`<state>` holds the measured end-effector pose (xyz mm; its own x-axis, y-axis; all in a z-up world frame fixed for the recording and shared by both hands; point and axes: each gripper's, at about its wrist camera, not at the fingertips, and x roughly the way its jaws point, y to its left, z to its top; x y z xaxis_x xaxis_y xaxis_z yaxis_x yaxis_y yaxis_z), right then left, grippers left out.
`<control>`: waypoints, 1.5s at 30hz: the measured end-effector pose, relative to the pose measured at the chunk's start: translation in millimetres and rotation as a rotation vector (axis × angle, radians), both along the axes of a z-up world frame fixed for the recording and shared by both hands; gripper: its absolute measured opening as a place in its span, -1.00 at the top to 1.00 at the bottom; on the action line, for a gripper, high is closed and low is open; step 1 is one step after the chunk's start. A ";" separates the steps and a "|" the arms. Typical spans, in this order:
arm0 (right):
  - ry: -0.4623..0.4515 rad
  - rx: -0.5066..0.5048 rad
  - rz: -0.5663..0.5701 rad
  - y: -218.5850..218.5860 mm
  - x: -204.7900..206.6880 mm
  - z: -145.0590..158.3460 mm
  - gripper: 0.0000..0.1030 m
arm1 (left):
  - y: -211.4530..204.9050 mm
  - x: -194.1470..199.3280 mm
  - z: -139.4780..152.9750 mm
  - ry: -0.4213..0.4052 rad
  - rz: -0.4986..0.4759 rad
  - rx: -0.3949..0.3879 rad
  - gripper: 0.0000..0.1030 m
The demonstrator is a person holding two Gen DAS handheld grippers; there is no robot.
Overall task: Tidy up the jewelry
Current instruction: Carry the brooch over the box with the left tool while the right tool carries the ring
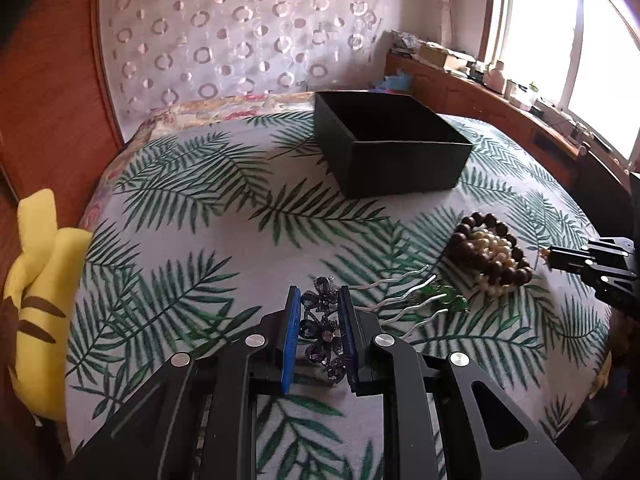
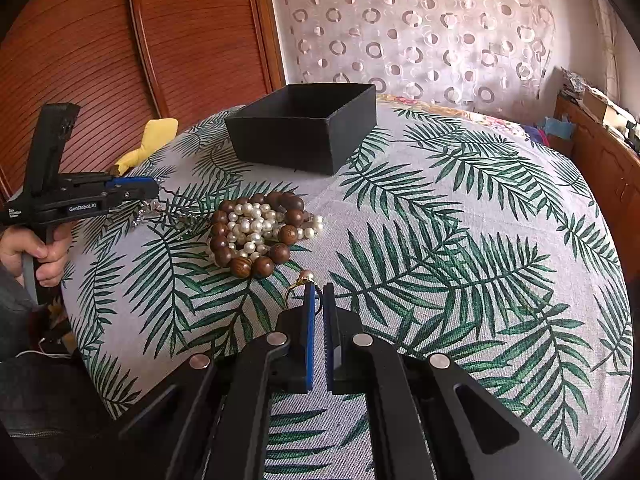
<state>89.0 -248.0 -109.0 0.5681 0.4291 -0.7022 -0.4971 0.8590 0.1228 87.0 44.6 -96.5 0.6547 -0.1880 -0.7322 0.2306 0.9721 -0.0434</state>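
Left wrist: dark flower hairpiece (image 1: 320, 328) clamped between left gripper (image 1: 319, 300) fingers.

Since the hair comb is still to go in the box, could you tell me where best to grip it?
Grip the silver hair comb at its green ornament, the solid end where the wavy prongs join. It lies flat on the cloth, so come from above, fingers closing across the ornament rather than the thin, springy prongs.
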 end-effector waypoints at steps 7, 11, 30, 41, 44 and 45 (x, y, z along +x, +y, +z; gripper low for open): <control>0.000 0.000 -0.003 -0.2 0.3 -0.8 0.91 | 13.0 -0.8 11.3 -0.030 0.023 -0.038 0.66; 0.001 -0.002 -0.006 -0.6 0.4 -0.8 0.91 | 9.7 -1.3 19.3 -0.053 0.019 -0.045 0.66; -0.066 0.007 0.004 10.2 18.5 30.8 0.91 | -29.4 30.0 66.3 -0.161 -0.043 -0.063 0.66; -0.137 -0.010 0.016 26.8 50.1 62.2 0.91 | -56.9 69.4 83.4 -0.185 -0.064 -0.050 0.66; -0.150 -0.020 0.021 33.5 61.2 68.0 0.91 | -63.4 83.2 82.3 -0.180 -0.060 -0.047 0.66; -0.153 -0.022 0.021 35.7 64.6 69.5 0.91 | -64.4 87.1 81.3 -0.176 -0.059 -0.047 0.66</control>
